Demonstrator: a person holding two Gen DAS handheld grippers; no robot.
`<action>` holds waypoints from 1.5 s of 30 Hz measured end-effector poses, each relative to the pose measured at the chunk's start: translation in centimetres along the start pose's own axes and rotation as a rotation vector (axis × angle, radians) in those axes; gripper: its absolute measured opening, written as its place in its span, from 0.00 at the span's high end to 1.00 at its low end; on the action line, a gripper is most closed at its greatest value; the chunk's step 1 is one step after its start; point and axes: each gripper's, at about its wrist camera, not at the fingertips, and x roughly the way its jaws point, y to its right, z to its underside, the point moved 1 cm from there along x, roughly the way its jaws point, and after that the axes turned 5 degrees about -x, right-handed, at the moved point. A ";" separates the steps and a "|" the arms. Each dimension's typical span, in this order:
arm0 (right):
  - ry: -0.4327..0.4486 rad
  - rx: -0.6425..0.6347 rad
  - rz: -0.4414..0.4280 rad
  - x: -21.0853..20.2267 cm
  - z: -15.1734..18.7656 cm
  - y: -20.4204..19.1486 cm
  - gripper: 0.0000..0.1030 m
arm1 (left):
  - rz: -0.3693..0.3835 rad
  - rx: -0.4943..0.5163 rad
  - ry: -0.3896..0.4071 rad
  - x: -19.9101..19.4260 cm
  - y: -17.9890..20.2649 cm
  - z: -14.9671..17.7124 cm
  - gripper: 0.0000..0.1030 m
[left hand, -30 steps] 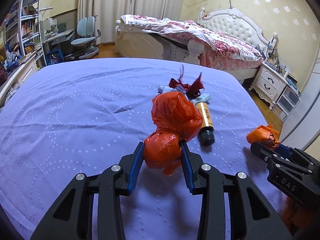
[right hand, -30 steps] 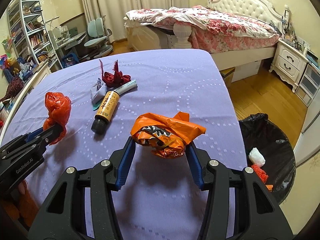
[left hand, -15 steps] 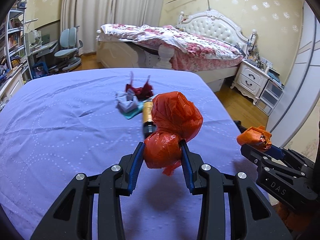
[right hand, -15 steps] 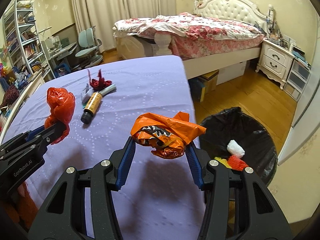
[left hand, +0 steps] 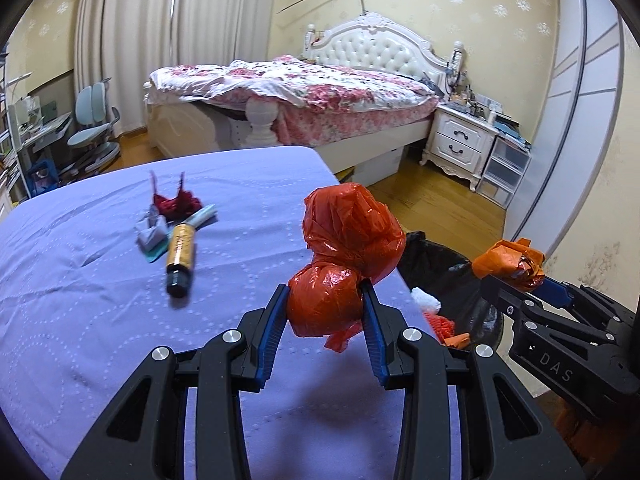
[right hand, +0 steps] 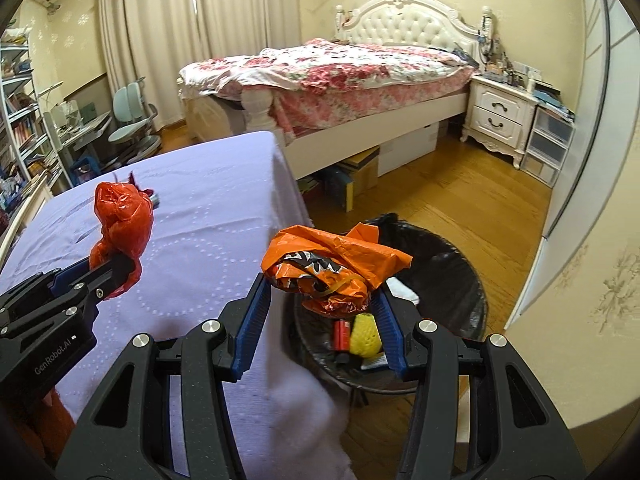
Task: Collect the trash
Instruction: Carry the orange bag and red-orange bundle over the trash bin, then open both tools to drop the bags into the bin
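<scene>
**A:** Where do I stand with the two bundles?

**B:** My left gripper (left hand: pixel 325 312) is clamped on the lower lobe of the knotted red plastic bag (left hand: pixel 348 248); the upper lobe bulges toward one o'clock above the pads. My right gripper (right hand: pixel 322 300) is closed partway on the crumpled orange plastic bag (right hand: pixel 332 268), which spans the gap between the blue pads.

**A:** And the bin?

**B:** The black-lined trash bin (right hand: pixel 448 264) sits on the floor just off the corner of the purple-covered desk (left hand: pixel 100 320). In the right wrist view it lies directly beneath the orange bag, with its rim running out toward three o'clock. In the left wrist view it is at about three o'clock from the red bag, which hangs over the desk's edge, not over the opening.

**A:** So which hand is nearer?

**B:** The right one, I judge. Its bag could drop straight in; the left needs to travel toward three o'clock first.

**A:** How are the bags oriented?

**B:** The red one's long axis runs from six to twelve o'clock, knot tail hanging down. The orange one lies across the jaws, nine to three o'clock.

**A:** Anything left on the desk?

**B:** A gold bottle (left hand: pixel 182 256) and some scraps at ten o'clock from the left gripper.
</scene>
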 end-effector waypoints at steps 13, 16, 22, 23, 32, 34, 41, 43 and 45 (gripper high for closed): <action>0.009 0.082 0.055 0.6 -0.3 5.0 0.52 | 0.031 0.074 -0.016 3.2 4.9 -1.1 0.63; 0.010 0.092 0.064 0.7 -0.3 5.9 0.52 | 0.032 0.091 -0.019 3.8 5.9 -1.3 0.63; 0.006 0.109 0.071 1.4 -0.3 7.3 0.52 | 0.032 0.121 -0.020 4.7 7.2 -1.5 0.63; 0.005 0.111 0.072 1.6 -0.3 7.3 0.52 | 0.032 0.124 -0.024 5.0 7.5 -1.6 0.63; -0.004 0.123 0.085 2.5 -0.6 8.7 0.51 | 0.026 0.140 -0.050 6.6 8.5 -1.5 0.63; -0.007 0.129 0.087 2.8 -0.6 9.0 0.51 | 0.024 0.144 -0.053 7.0 8.8 -1.7 0.63; -0.019 0.148 0.088 3.8 -1.0 9.9 0.51 | 0.021 0.166 -0.059 7.9 9.8 -1.8 0.63; -0.023 0.153 0.090 4.1 -1.0 10.2 0.51 | 0.020 0.173 -0.066 8.2 10.0 -1.8 0.63; -0.023 0.155 0.093 4.1 -0.9 10.4 0.51 | 0.017 0.176 -0.073 8.4 10.0 -1.8 0.61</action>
